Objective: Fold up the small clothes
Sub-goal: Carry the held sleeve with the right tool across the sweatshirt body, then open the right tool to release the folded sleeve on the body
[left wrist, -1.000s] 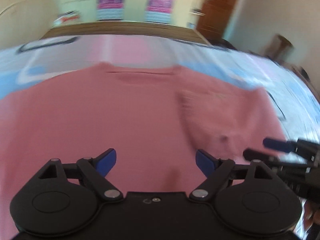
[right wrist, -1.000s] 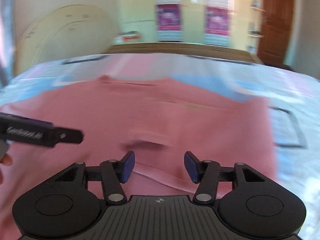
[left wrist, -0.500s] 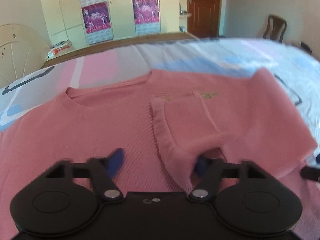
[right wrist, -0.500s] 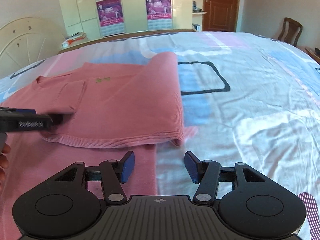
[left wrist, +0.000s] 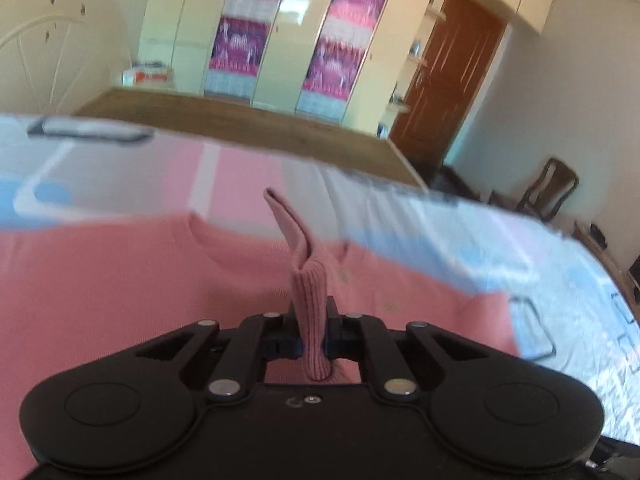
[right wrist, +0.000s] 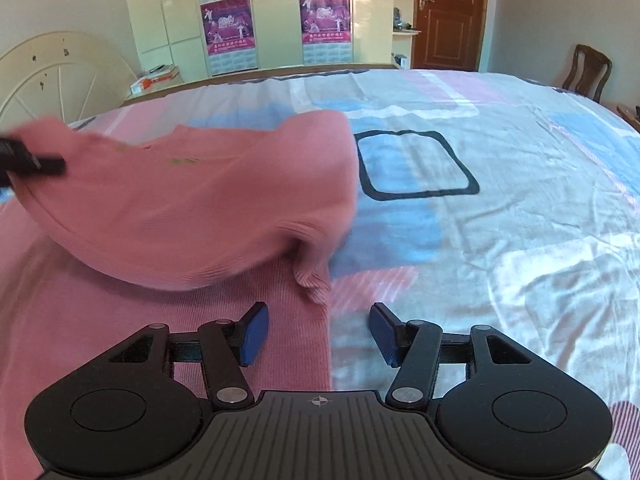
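A pink knit sweater (left wrist: 120, 280) lies on the bed. My left gripper (left wrist: 314, 344) is shut on the ribbed cuff (left wrist: 310, 312) of its sleeve, which stands up between the jaws. In the right wrist view the sweater's (right wrist: 192, 208) folded part is lifted at the left, where the left gripper (right wrist: 32, 160) holds it. My right gripper (right wrist: 318, 336) is open and empty, low over the sweater's right edge and hem (right wrist: 316, 284).
The bed sheet (right wrist: 500, 208) has pink, blue and white patches and a black square outline (right wrist: 412, 164). A wooden footboard (left wrist: 240, 128), wardrobes with posters (right wrist: 276, 16), a brown door (right wrist: 448, 16) and a chair (right wrist: 588, 72) stand beyond.
My left gripper has shut on the sleeve cuff and lifted it, pulling the folded part up and to the left. My right gripper has stayed open near the hem.
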`<state>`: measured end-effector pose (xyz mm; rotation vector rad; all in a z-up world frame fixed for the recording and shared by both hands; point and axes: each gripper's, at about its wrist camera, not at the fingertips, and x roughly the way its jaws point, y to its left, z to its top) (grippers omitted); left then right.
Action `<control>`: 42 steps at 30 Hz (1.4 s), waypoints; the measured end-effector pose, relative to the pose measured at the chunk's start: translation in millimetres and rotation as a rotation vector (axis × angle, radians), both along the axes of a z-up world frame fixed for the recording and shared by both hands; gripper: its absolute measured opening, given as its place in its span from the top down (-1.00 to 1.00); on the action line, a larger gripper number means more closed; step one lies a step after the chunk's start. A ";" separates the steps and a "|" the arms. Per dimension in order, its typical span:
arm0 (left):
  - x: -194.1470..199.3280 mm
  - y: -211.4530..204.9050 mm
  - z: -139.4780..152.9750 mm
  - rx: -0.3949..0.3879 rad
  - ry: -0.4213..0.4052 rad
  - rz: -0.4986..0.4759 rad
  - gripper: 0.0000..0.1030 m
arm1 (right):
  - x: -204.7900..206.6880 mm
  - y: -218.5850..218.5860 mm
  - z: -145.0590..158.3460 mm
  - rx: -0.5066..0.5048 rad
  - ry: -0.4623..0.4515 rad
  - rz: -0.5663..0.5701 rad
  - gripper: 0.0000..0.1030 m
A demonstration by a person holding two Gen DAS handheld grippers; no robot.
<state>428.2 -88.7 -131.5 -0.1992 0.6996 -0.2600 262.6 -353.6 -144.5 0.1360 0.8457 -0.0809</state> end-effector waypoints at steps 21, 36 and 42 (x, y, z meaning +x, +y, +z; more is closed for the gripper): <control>-18.8 73.7 -38.0 0.193 0.048 0.268 -0.34 | -9.1 -17.3 18.3 0.080 -0.033 0.003 0.82; 23.2 29.9 -65.0 0.203 0.091 0.132 -0.27 | 122.2 -4.1 -2.2 0.037 -0.075 0.040 0.78; 19.4 45.4 -49.4 0.191 0.130 0.147 -0.36 | 123.7 -13.1 -0.6 0.025 -0.053 0.015 0.77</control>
